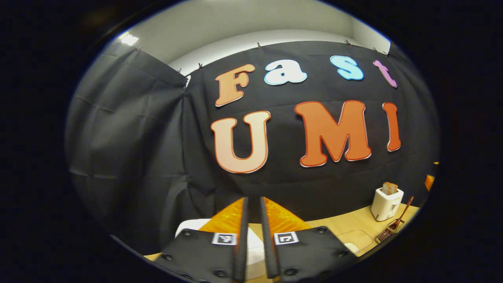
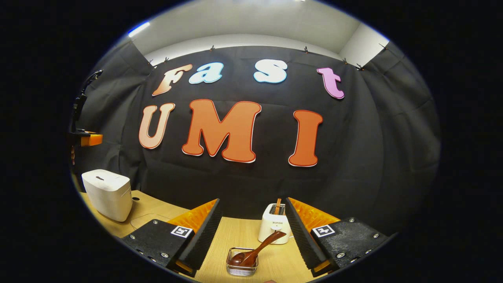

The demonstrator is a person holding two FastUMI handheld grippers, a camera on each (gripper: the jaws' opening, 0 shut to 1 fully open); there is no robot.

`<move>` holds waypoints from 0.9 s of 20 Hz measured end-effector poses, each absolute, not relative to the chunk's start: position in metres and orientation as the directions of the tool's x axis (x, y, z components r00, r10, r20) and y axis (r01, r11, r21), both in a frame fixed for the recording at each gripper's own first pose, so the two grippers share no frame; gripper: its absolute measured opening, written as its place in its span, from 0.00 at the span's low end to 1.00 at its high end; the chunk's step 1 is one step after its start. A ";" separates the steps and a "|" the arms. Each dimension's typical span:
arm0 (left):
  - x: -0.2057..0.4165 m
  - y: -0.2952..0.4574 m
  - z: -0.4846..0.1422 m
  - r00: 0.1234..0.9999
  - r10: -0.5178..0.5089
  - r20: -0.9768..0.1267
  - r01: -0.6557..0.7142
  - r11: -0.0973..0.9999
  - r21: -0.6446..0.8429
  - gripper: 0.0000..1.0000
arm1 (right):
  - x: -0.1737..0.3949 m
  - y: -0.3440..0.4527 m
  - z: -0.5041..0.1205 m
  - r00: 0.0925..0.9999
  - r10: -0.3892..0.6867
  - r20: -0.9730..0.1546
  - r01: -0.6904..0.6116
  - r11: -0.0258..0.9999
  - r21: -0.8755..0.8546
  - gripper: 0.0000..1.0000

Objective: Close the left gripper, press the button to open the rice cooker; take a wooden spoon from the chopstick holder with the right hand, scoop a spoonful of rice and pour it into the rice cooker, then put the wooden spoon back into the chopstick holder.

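The wooden surface (image 2: 239,236) runs across the bottom of the right gripper view. At its lower left stands the white rice cooker (image 2: 108,192), lid down. A white toaster (image 2: 273,228) sits at lower centre. Just below it, the wire chopstick holder (image 2: 241,267) carries the wooden spoon (image 2: 255,249), leaning right. The right tool (image 2: 253,228) is spread wide, empty. In the left gripper view, the left tool (image 1: 251,236) is nearly closed, gripping nothing, with the rice cooker low behind it.
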State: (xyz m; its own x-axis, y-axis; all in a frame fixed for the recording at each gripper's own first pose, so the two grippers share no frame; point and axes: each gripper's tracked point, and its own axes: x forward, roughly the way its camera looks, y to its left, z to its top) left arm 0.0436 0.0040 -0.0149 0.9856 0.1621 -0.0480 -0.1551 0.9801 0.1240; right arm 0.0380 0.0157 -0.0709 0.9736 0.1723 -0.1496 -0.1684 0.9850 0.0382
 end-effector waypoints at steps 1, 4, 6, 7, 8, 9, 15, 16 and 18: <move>0.043 0.006 -0.017 0.983 0.172 -0.057 -0.164 0.978 0.126 0.09 | 0.037 0.016 -0.070 0.973 0.175 -0.150 -0.170 0.985 0.043 0.94; 0.049 0.018 -0.015 0.977 0.191 -0.094 -0.181 0.978 0.106 0.04 | 0.039 0.011 -0.073 0.973 0.169 -0.157 -0.164 0.986 0.043 0.94; 0.060 0.035 -0.025 0.965 0.222 -0.137 -0.206 0.971 0.122 0.04 | 0.042 0.007 -0.074 0.973 0.158 -0.166 -0.153 0.987 0.040 0.94; 0.062 0.043 -0.027 0.956 0.245 -0.159 -0.227 0.966 0.126 0.01 | 0.045 0.007 -0.075 0.973 0.157 -0.168 -0.153 0.987 0.040 0.94; 0.067 0.051 -0.033 0.947 0.256 -0.196 -0.235 0.964 0.124 0.04 | 0.046 0.006 -0.075 0.973 0.156 -0.172 -0.152 0.988 0.040 0.94; 0.069 0.056 -0.040 0.935 0.261 -0.240 -0.242 0.964 0.107 0.04 | 0.046 0.004 -0.074 0.972 0.160 -0.174 -0.156 0.987 0.038 0.94; 0.085 0.075 -0.087 0.859 0.223 -0.461 -0.240 0.971 0.021 0.04 | 0.051 -0.003 -0.077 0.973 0.147 -0.179 -0.144 0.989 0.025 0.94; 0.085 0.076 -0.097 0.842 0.215 -0.495 -0.237 0.971 0.017 0.04 | 0.051 -0.003 -0.081 0.972 0.148 -0.183 -0.145 0.989 0.030 0.94; 0.082 0.080 -0.118 0.806 0.208 -0.554 -0.242 0.970 0.013 0.04 | 0.050 -0.004 -0.087 0.968 0.151 -0.200 -0.145 0.988 0.043 0.94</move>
State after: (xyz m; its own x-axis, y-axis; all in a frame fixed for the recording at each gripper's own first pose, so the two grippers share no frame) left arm 0.0824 0.0805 -0.1178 0.8059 0.2083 -0.5542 -0.2420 0.9702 0.0127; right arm 0.0496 -0.0039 -0.0871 0.9681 0.1508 -0.1999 -0.1451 0.9885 0.0426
